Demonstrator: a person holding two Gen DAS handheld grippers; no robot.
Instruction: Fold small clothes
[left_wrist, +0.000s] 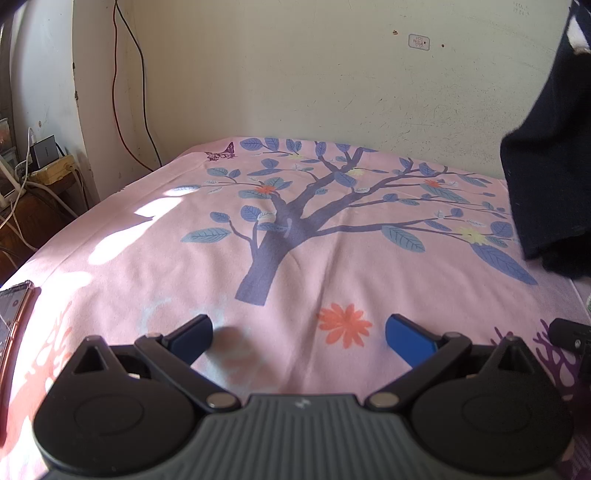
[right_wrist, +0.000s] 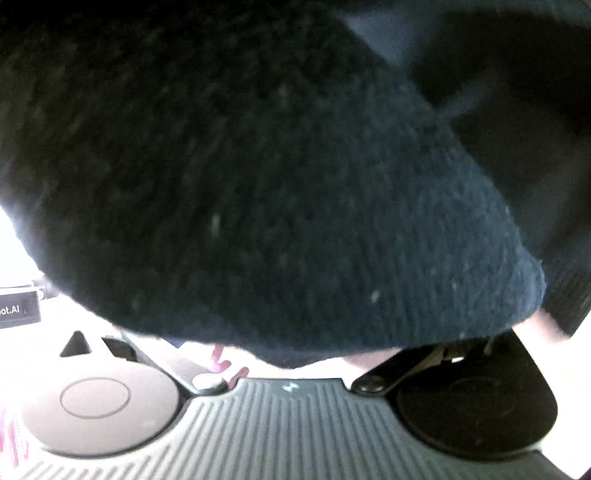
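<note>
A dark navy knitted garment (left_wrist: 550, 177) hangs in the air at the right edge of the left wrist view, its lower end near the pink bed sheet (left_wrist: 184, 280). My left gripper (left_wrist: 299, 332) is open and empty, low over the sheet, its blue pads (left_wrist: 406, 338) wide apart. In the right wrist view the same dark knit (right_wrist: 280, 177) fills nearly the whole frame and drapes over my right gripper. Its fingers are hidden under the cloth, which seems held up by it.
The sheet has a printed tree (left_wrist: 280, 221) and an orange flower (left_wrist: 345, 325). A phone (left_wrist: 11, 317) lies at the bed's left edge. A cream wall (left_wrist: 295, 74) stands behind, with cables and a side table (left_wrist: 40, 173) at the left.
</note>
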